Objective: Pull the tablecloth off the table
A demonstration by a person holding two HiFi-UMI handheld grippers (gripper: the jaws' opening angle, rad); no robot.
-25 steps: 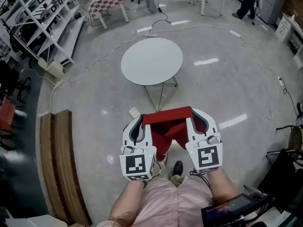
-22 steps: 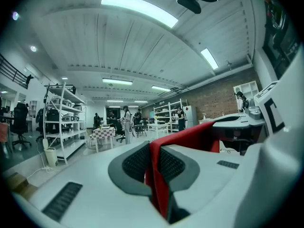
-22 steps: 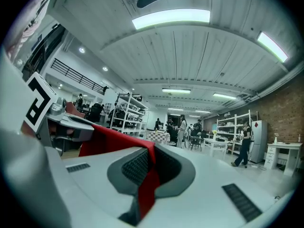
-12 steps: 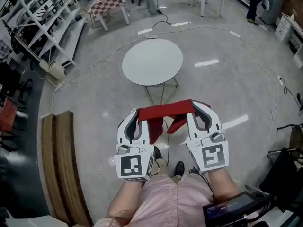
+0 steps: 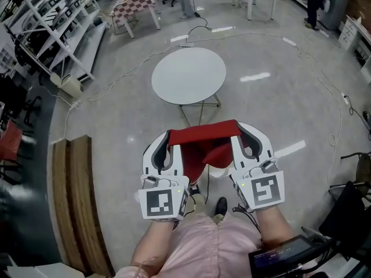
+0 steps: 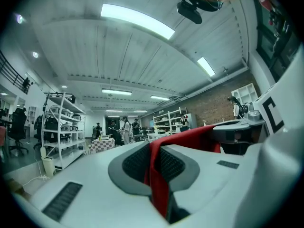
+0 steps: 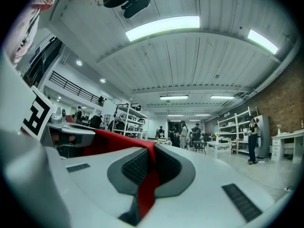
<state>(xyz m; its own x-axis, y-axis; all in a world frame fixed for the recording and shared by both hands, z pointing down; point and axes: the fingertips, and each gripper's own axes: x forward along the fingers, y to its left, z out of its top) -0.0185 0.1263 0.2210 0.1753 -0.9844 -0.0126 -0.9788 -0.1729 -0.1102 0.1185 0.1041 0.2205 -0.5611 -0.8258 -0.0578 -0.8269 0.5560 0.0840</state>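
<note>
The person stood back from the round white desk (image 5: pixel 188 74), holding a gripper in each hand, both pointed level toward it. The left gripper (image 5: pixel 168 135) had its jaws pressed together on one corner of the red tablecloth (image 5: pixel 203 135), and the right gripper (image 5: pixel 237 126) was pinching the other corner in the same way. In the left gripper view, a thin red fold ran down between the two dark ribbed pads of the left gripper (image 6: pixel 153 151), and the tablecloth (image 6: pixel 192 133) stretched away to the right toward the other gripper. The right gripper view showed the match of that: the right gripper (image 7: pixel 150 159) was clamped on a red strip, and the tablecloth (image 7: pixel 116 139) led off to the left. Seen from the head view, the top edge of the cloth was pulled into a fairly taut band between the two grippers, and the rest hung down in loose folds below it, above the grey floor (image 5: pixel 116 120) and in front of the person's pink clothing (image 5: pixel 203 245). The cloth was well apart from the desk and touched none of it. A dark shoe (image 5: pixel 219 205) showed just below the hanging folds. White shelving (image 5: pixel 52 28) stood along the left wall, and a small checkered table (image 5: pixel 134 3) stood beyond the desk.
</note>
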